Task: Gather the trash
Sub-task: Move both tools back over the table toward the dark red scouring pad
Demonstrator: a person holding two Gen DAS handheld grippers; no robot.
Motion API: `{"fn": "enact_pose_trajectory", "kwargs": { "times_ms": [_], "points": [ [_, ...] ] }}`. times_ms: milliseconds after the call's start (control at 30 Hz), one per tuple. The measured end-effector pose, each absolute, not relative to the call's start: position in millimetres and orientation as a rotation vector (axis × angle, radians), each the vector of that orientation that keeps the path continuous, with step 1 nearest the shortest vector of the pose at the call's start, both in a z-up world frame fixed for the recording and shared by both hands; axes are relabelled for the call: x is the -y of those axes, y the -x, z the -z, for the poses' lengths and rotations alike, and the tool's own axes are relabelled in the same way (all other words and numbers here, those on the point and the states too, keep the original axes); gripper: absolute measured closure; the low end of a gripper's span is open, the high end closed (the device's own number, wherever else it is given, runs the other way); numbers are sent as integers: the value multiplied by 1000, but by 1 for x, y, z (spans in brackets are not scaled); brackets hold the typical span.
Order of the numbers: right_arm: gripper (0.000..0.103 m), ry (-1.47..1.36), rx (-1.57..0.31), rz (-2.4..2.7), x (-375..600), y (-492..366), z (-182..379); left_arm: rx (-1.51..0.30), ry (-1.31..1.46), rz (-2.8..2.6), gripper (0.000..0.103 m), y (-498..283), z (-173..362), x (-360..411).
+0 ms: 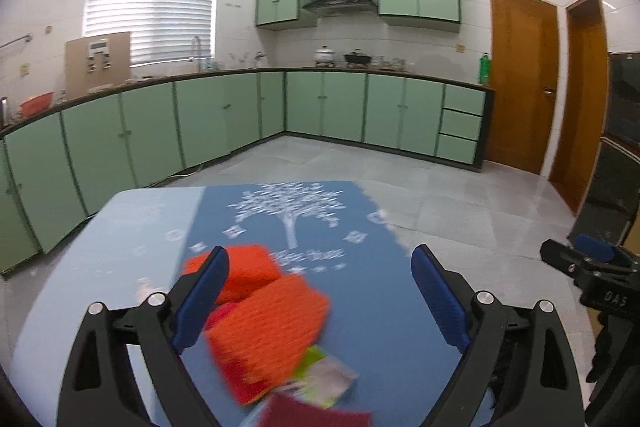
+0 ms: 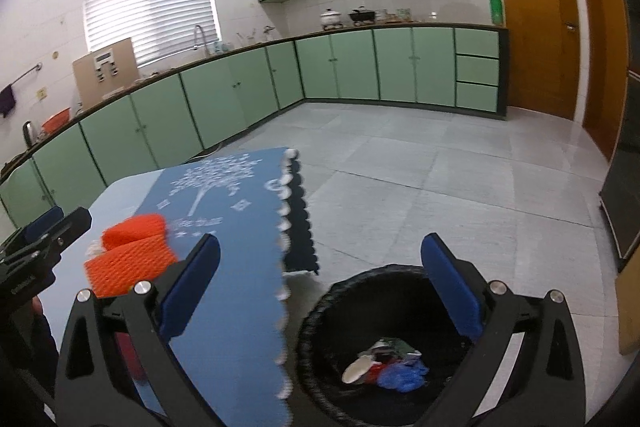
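- The left gripper (image 1: 320, 291) has its blue-padded fingers (image 1: 202, 301) spread wide apart, gripping nothing; it hangs over the table (image 1: 132, 227).
- Between those fingers, nearer the left one, lies a blurred orange mesh wrapper (image 1: 266, 331). At its near edge sit a crumpled green-and-white wrapper (image 1: 326, 375) and a dark red piece (image 1: 312, 415) by the bottom of the view.
- A second orange mesh piece (image 1: 246, 269) lies just past the left fingertip, partly hidden by it and touching the first.
- All this trash rests on a blue table runner (image 1: 360, 307) printed with a white tree, which runs forward between the fingers.
- The right gripper (image 2: 320, 259) is also released, its fingers (image 2: 450, 287) wide apart and empty. It hangs off the runner's scalloped edge, above the floor (image 2: 440, 167).
- Below and between its fingers stands a black-lined trash bin (image 2: 320, 311), beside the table. Inside lie a white piece, something red and a crumpled blue item (image 2: 402, 375).
- Left of the right gripper's left finger, the orange mesh shows on the table, with the left gripper beyond it at the frame edge.
- Far ahead of both grippers, green cabinets (image 1: 200, 123) line the walls under a blinded window (image 1: 150, 11); wooden doors (image 1: 520, 83) stand to the right.
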State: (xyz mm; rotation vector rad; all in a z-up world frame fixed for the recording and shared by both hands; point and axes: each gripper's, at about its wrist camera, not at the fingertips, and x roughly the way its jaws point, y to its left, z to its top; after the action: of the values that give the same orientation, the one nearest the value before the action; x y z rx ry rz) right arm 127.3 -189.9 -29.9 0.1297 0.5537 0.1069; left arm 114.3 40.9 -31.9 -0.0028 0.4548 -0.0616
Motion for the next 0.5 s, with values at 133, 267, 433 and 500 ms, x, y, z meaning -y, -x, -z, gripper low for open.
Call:
{"fn": "enact_pose_trajectory", "kwargs": {
  "times_ms": [133,267,433,500],
  "points": [
    [5,-132,-561,-148,164,-122,33,-472,5,15,13,-105,40,-69],
    [5,-115,-565,-197,134,-116,37,-487,3,-39,13,-94,50,-96],
    [5,-97,-558,-245,104,-108,41,-505,9,-87,13,-83,63,-119],
    [5,-88,-565,-269,93,-106,45,-512,7,-104,13,-78,68,-127]
  ]
}}
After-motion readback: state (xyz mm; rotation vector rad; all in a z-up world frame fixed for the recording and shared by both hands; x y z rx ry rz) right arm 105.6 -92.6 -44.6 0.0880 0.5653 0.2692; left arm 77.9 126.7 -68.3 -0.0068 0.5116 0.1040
